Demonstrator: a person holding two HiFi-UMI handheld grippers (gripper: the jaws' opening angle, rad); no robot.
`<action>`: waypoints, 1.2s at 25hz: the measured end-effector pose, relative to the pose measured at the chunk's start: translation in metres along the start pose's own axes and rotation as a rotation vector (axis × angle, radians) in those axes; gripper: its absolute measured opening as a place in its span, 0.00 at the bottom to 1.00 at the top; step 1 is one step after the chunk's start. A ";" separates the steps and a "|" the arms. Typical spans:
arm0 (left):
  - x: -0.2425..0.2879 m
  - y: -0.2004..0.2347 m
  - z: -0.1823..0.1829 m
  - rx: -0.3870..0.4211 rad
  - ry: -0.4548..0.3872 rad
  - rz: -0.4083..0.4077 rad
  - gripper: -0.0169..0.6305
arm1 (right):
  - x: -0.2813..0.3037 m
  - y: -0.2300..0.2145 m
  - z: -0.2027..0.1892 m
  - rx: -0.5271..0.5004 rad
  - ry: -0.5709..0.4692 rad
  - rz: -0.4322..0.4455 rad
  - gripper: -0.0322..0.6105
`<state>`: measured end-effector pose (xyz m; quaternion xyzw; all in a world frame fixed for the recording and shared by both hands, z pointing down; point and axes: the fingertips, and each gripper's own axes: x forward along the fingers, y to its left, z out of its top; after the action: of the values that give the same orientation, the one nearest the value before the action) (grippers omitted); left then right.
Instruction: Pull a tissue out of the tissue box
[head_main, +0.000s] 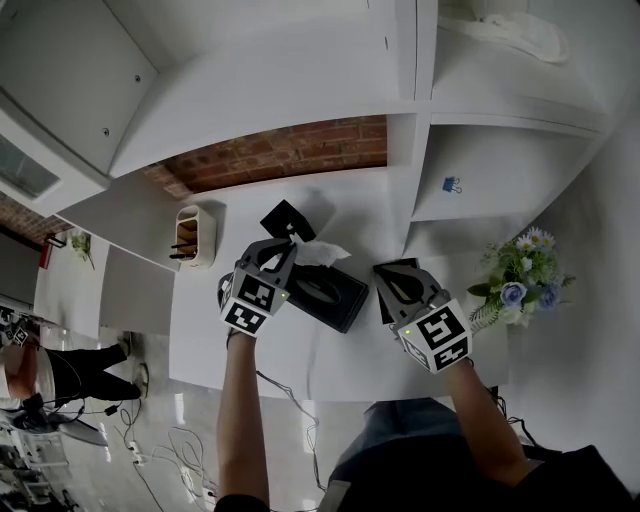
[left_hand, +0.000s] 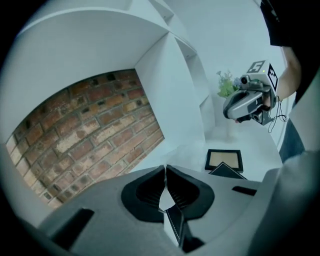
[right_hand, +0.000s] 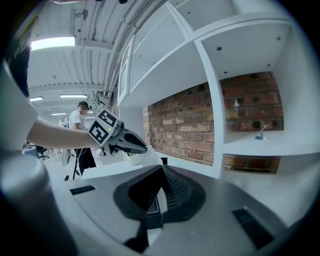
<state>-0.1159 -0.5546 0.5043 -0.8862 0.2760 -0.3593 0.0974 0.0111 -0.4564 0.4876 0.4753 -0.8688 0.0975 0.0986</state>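
Observation:
A black tissue box (head_main: 335, 297) lies on the white table (head_main: 330, 360). A white tissue (head_main: 325, 252) rises from its slot. My left gripper (head_main: 290, 243) is above the box's left end, shut on the tissue's upper edge. In the left gripper view the jaws of the left gripper (left_hand: 165, 169) meet at the tips, with the box's stitched edge (left_hand: 175, 225) below them. My right gripper (head_main: 388, 272) is by the box's right end. Its jaws also meet at the tips in the right gripper view (right_hand: 161, 169). Whether it touches the box is hidden.
A black square frame (left_hand: 224, 160) lies on the table under the right gripper. A second black square (head_main: 287, 220) and a white holder (head_main: 193, 235) stand behind the box. A flower bunch (head_main: 520, 280) is at the right. White shelves and a brick wall (head_main: 280, 155) close the back.

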 end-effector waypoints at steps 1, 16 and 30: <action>-0.006 0.003 0.005 -0.018 -0.023 0.017 0.05 | 0.000 0.001 0.003 -0.003 -0.005 0.001 0.05; -0.157 0.039 0.045 -0.488 -0.428 0.522 0.05 | -0.006 0.019 0.061 -0.007 -0.189 -0.011 0.05; -0.190 -0.023 -0.007 -0.675 -0.418 0.647 0.05 | -0.004 0.049 0.071 0.006 -0.225 0.048 0.05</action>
<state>-0.2232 -0.4288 0.4073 -0.7903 0.6115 -0.0167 -0.0347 -0.0339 -0.4463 0.4143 0.4625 -0.8853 0.0488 -0.0033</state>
